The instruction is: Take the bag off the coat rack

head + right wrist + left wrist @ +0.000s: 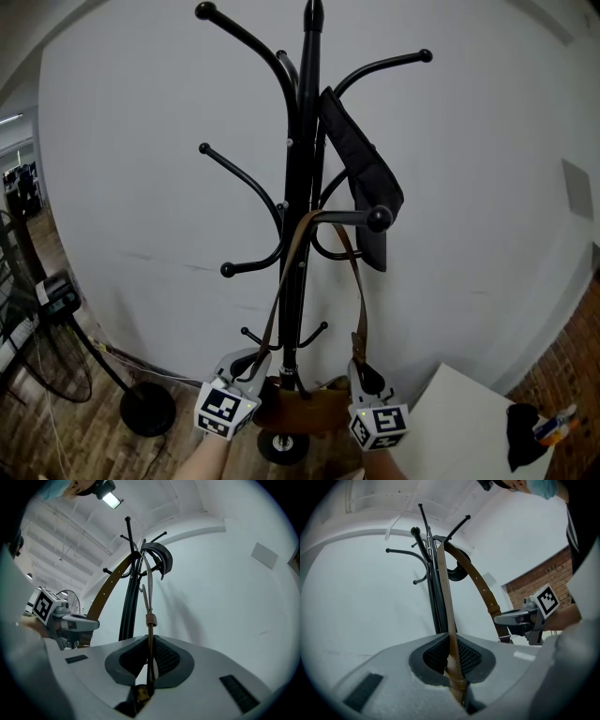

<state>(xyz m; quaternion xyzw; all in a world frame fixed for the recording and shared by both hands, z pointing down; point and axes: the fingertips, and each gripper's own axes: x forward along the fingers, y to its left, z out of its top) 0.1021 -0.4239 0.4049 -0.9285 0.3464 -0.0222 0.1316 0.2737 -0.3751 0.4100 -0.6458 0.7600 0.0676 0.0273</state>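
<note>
Holding step, by the look of it. Left gripper (451, 657) pinched tight on one side of the brown strap (448, 597); right gripper (149, 660) pinched tight on the other side. Brown bag (300, 410) hanging low, near the foot of the coat rack (302, 169), with its strap looped over a round-tipped hook (358, 217) (dark cloth (366, 173) just above). Next, most likely: lift both sides up and slide the loop off the tip. No words to read, only black-and-white squares on the cubes (225, 411).

We saw a dark, limp fabric garment (367, 178) hanging high, a black wire-guard pedestal fan (147, 409) at left and a white tabletop (450, 422) at right.
</note>
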